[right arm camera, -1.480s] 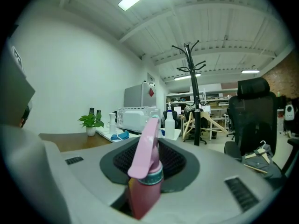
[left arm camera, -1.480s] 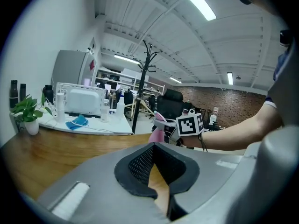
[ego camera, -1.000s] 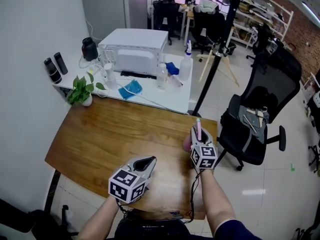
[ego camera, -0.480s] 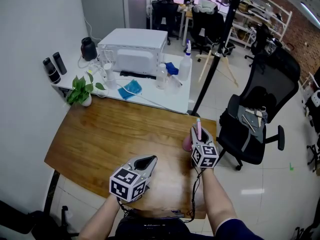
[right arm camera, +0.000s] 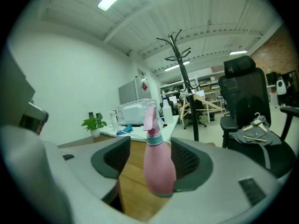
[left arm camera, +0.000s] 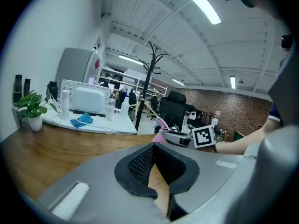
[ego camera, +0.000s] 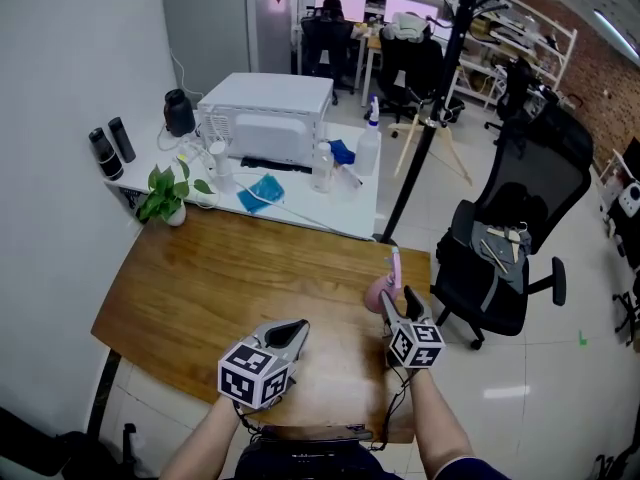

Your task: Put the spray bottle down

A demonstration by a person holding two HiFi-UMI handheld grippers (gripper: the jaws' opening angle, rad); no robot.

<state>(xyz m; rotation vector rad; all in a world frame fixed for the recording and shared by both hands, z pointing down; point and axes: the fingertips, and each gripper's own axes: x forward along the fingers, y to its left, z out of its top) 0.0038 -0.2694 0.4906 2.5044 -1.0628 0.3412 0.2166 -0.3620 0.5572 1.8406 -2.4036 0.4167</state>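
Note:
A pink spray bottle [ego camera: 384, 287] stands upright on the wooden table [ego camera: 220, 268] near its right edge. My right gripper [ego camera: 396, 300] is around its base, and the jaws are opening. In the right gripper view the bottle [right arm camera: 156, 164] sits between the two black pads; the left pad is clearly off it and the right pad is close beside it. My left gripper [ego camera: 298, 326] rests low over the table's front, its tips together with nothing in them. The left gripper view shows the bottle [left arm camera: 161, 129] beyond its jaws, next to the right gripper [left arm camera: 180, 136].
Behind the wooden table a white side table [ego camera: 340, 203] carries a white appliance [ego camera: 265, 103], clear bottles, a blue cloth and a potted plant [ego camera: 165, 193]. A coat-stand pole [ego camera: 420, 148] and a black office chair [ego camera: 510, 248] stand on the floor to the right.
The right gripper's jaws have spread apart and the gripper has drawn back a little toward me. The pink bottle stays standing on the table. The left gripper has kept still.

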